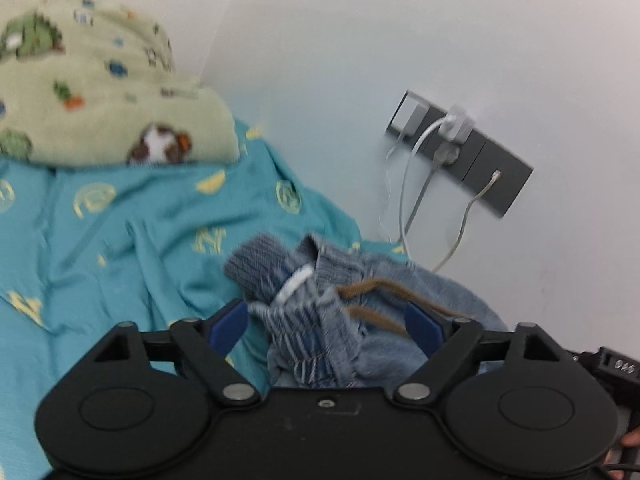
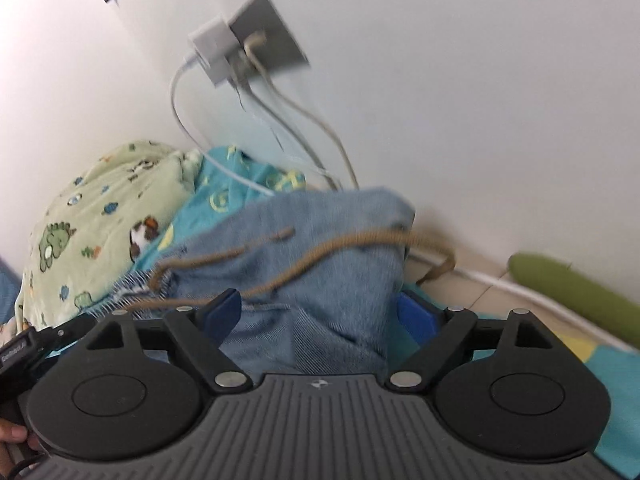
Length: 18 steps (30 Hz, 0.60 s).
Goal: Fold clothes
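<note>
Light blue denim shorts [image 1: 320,312] with a ribbed waistband and a brown drawstring [image 1: 376,316] lie bunched on the teal sheet [image 1: 132,240]. My left gripper [image 1: 326,320] is open, its blue pads on either side of the waistband. In the right wrist view the same shorts [image 2: 320,248] are heaped between the open blue pads of my right gripper [image 2: 316,312], with the drawstring [image 2: 320,256] trailing across them. I cannot tell whether either gripper's pads touch the cloth.
A green dinosaur-print blanket [image 1: 88,88] is piled at the back left, and also shows in the right wrist view [image 2: 100,220]. A grey wall socket [image 1: 460,152] with a white charger and hanging cables sits on the white wall. A green cushion [image 2: 572,292] lies at right.
</note>
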Available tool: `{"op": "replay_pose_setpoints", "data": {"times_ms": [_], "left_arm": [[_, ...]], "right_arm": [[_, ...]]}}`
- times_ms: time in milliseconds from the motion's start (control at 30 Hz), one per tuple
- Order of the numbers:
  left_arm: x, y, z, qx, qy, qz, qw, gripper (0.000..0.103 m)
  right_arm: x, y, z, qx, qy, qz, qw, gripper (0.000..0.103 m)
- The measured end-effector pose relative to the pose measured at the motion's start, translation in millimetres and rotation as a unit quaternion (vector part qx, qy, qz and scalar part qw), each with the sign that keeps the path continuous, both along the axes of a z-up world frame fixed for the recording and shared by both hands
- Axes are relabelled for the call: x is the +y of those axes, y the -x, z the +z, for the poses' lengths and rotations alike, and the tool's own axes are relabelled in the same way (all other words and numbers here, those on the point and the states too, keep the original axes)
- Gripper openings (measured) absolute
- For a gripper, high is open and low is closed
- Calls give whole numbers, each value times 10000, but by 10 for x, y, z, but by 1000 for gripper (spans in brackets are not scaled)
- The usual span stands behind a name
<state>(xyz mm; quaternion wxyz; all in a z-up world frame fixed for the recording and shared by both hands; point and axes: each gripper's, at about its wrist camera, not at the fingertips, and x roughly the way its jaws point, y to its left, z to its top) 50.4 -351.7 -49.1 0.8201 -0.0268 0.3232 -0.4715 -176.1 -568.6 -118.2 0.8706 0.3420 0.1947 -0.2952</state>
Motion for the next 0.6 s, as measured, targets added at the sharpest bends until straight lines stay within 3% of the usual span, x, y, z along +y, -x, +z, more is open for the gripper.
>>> {"op": "replay_pose_setpoints", "data": {"times_ms": [267,600], "left_arm": [[471,366,775,-661,60,192,9976,97],[1494,582,1516,-1402,-142,1141,9834,100]], "right_arm": [[327,97,801,-219,774,574,9951,92],[1135,-188,1597,-565,1650,1497,9732,92]]}}
